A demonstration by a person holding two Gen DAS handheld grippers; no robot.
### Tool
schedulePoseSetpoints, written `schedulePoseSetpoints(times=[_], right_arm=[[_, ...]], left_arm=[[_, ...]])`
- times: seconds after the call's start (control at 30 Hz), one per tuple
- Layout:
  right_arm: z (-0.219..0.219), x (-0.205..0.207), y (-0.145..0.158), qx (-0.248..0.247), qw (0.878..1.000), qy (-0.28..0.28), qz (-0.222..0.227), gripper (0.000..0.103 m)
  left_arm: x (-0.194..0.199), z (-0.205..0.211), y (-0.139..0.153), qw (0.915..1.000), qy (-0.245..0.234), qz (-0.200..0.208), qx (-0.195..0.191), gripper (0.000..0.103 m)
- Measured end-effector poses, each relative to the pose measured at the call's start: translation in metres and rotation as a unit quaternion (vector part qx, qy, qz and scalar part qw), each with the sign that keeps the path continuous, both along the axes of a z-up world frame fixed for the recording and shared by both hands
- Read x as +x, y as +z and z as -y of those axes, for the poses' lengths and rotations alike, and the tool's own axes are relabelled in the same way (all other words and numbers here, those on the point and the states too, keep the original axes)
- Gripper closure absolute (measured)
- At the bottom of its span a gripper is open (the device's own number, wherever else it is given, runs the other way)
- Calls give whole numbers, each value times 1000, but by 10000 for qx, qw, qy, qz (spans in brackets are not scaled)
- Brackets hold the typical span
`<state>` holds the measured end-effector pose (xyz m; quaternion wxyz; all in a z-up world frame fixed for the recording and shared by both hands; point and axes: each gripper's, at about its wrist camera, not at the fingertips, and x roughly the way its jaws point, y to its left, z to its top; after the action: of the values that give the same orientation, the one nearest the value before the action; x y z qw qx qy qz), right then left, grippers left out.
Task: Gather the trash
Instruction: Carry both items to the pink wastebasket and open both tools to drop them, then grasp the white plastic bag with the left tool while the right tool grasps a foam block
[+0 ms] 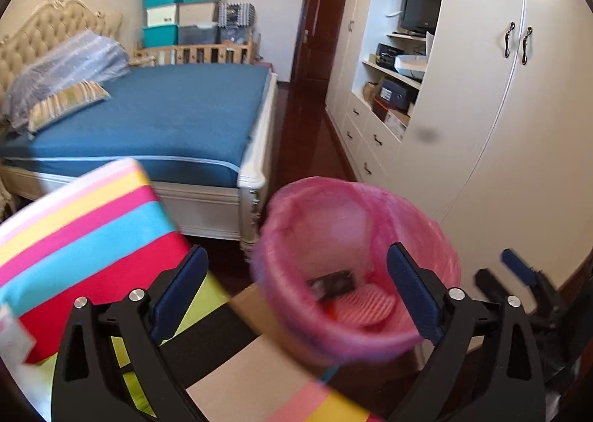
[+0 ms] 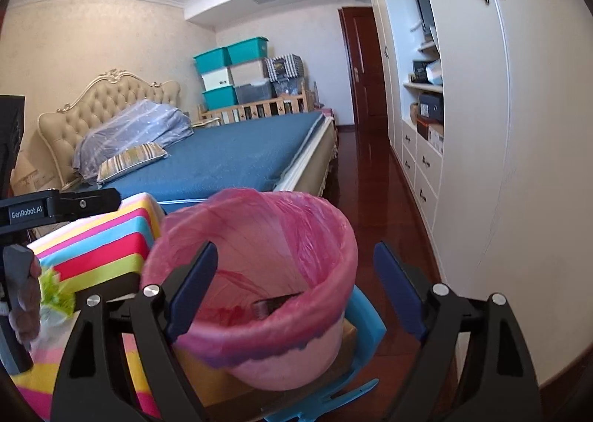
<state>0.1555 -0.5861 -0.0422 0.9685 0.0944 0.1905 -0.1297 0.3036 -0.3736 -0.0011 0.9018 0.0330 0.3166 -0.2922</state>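
Bedroom, bed (image 1: 159,114) and wardrobe (image 1: 519,125) behind. Bin (image 1: 355,273) with pink liner sits in front of me, on what looks like a cardboard box (image 2: 207,381), beside a striped cloth-covered block (image 1: 85,248).

Left gripper (image 1: 296,296): fingers wide apart, nothing between them, pointed at the bin mouth. Right gripper (image 2: 292,292): also spread, empty, straddling the bin rim in its own view. Both are free.

Trash: a dark flat item (image 1: 331,283) already lies at the bottom of the liner, with something red and striped beside it; I cannot tell what either is. A crumpled green-and-white wrapper (image 2: 55,296) lies at the left edge of the right view, near the hand (image 2: 22,307) holding the left gripper.

Step in hand, as I judge it: between pieces, one drop made and both grippers idle over the bin. Next move calls for turning a gripper toward the wrapper, closing on a crumpled fold rather than a flat edge, then carrying it above the rim before letting go. Risk: the light liner may snag on a finger.
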Motion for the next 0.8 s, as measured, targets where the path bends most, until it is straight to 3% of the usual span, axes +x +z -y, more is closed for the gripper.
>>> schedulePoseSetpoints(times=[0.2,0.27,0.37,0.6,0.8], right_arm=[[-74,-44,16,-307,9989,345,62,13],[-97,-54,18,-269,9982,518,118,11],[-127,-63,20,-184,9969,740,196,11],[-212,-65,15,-89,9886,1494,176,11],[-268,-63,13,-195,9800,1981,64,11]], left_arm=[[-64,-79,20,9949,260,771,593,12],[-84,-109,26,9924,281,966,705,6],[-117,-163,33,9868,492,1271,874,6],[-180,-279,9,9810,1138,1105,1115,6],[-215,-343,-31,9791,1573,627,1130,6]])
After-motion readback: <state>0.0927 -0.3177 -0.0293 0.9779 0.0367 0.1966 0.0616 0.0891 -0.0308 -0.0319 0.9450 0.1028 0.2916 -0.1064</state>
